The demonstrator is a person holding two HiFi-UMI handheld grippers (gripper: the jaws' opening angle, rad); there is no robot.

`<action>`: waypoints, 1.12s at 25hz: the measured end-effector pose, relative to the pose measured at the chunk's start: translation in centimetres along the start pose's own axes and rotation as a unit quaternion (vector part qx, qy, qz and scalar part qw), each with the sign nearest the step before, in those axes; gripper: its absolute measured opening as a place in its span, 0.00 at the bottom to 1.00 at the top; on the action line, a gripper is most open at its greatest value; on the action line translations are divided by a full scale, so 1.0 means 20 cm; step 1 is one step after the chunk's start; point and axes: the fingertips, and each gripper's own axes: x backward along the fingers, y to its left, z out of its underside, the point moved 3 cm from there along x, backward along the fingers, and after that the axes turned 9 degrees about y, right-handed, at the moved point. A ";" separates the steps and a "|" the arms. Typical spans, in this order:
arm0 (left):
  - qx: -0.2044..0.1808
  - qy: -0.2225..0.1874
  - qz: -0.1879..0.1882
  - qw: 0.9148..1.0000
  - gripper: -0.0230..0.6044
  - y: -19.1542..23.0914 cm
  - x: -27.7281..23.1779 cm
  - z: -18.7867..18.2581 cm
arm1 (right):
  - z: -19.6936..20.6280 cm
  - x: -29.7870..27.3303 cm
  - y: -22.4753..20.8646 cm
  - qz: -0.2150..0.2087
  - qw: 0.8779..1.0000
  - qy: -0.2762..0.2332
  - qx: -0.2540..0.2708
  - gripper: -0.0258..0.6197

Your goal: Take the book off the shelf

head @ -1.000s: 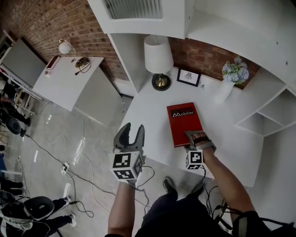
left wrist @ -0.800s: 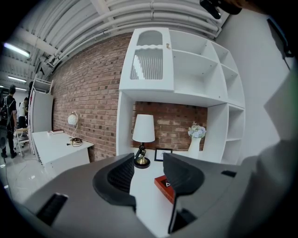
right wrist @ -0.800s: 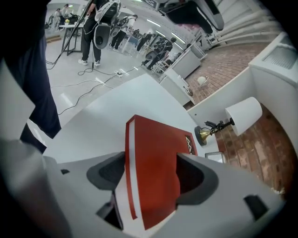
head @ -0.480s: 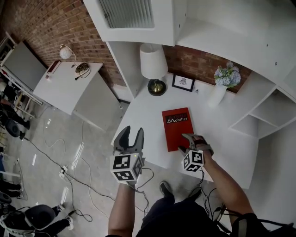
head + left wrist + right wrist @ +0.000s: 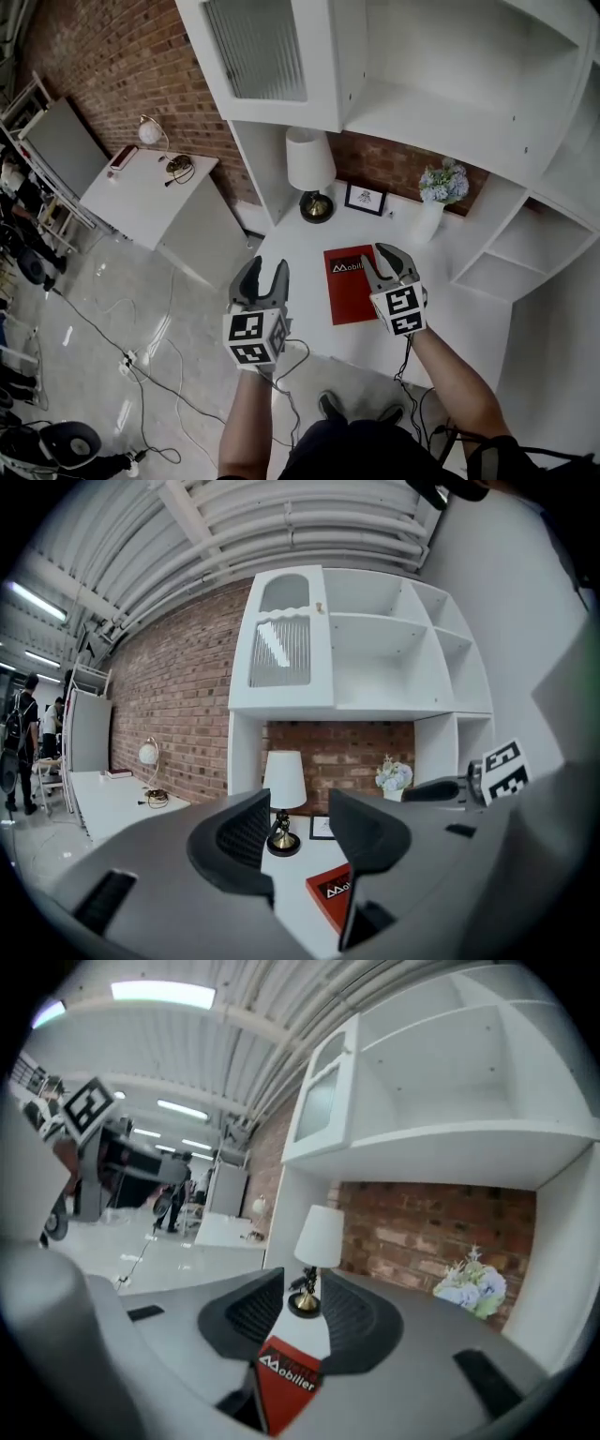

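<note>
A red book (image 5: 347, 286) lies flat on the white desk (image 5: 298, 253), cover up, below the empty shelves (image 5: 441, 89). My right gripper (image 5: 392, 259) hovers over the book's right part. Its jaws are closing with a gap left and nothing between them. In the right gripper view the book (image 5: 289, 1379) shows through the gap of that gripper (image 5: 302, 1309), lower down. My left gripper (image 5: 263, 274) is open and empty off the desk's front left edge, over the floor. In the left gripper view the book (image 5: 330, 892) lies beyond that gripper (image 5: 300, 829).
A white lamp (image 5: 310, 169), a small picture frame (image 5: 365, 199) and a vase of flowers (image 5: 433, 192) stand at the back of the desk. A cabinet door (image 5: 258, 52) hangs above. A white side table (image 5: 141, 187) is at left; cables (image 5: 141, 347) run across the floor.
My right gripper has left the book's near edge, risen and moved forward over the book, and its jaws have narrowed. The book stays flat on the desk. The left gripper has barely moved.
</note>
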 end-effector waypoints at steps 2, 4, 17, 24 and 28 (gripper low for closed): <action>-0.006 -0.013 -0.004 1.000 0.34 -0.01 0.02 -0.07 | -0.15 0.06 -0.06 0.011 0.999 -0.033 -0.028 0.21; -0.009 -0.026 -0.009 1.000 0.34 -0.01 0.05 -0.13 | -0.27 0.13 -0.09 0.017 0.997 -0.058 -0.047 0.20; -0.034 -0.122 -0.012 0.992 0.14 -0.15 0.29 -0.48 | -0.78 0.54 -0.19 0.073 0.980 -0.181 -0.043 0.04; -0.025 -0.143 0.003 0.989 0.13 -0.20 0.34 -0.56 | -0.79 0.58 -0.23 0.072 0.981 -0.173 -0.057 0.04; -0.025 -0.151 0.002 0.988 0.13 -0.20 0.35 -0.59 | -0.79 0.60 -0.24 0.074 0.981 -0.171 -0.055 0.04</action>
